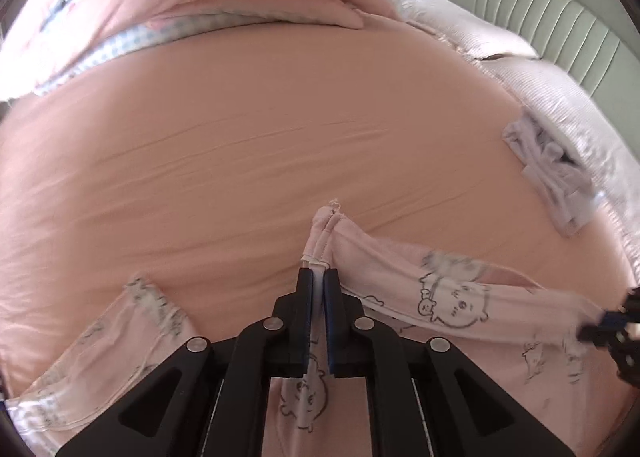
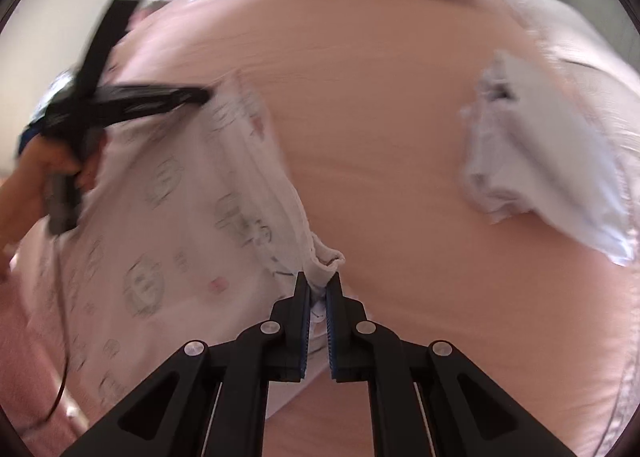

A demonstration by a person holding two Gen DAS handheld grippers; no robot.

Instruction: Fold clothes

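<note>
pinching both hem corners of the cartoon-print garment [image 1: 452,301] above the pink bed [image 1: 240,145].
left hand-held gripper [image 1: 319,271] and right hand-held gripper [image 2: 319,281] clamped on cloth, stretching it taut, likely for a clean fold; folded white cloth [image 2: 540,173] lying beyond.

No readable text or labels

left tongs [image 1: 319,275] clamped, right tongs [image 2: 319,288] clamped

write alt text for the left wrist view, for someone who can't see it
The left gripper is shut on a bunched edge of a pale pink garment printed with cartoon bears, over a pink bedsheet. The right gripper pinches the same garment at the frame's right edge. A folded white garment lies further back on the right.
</note>
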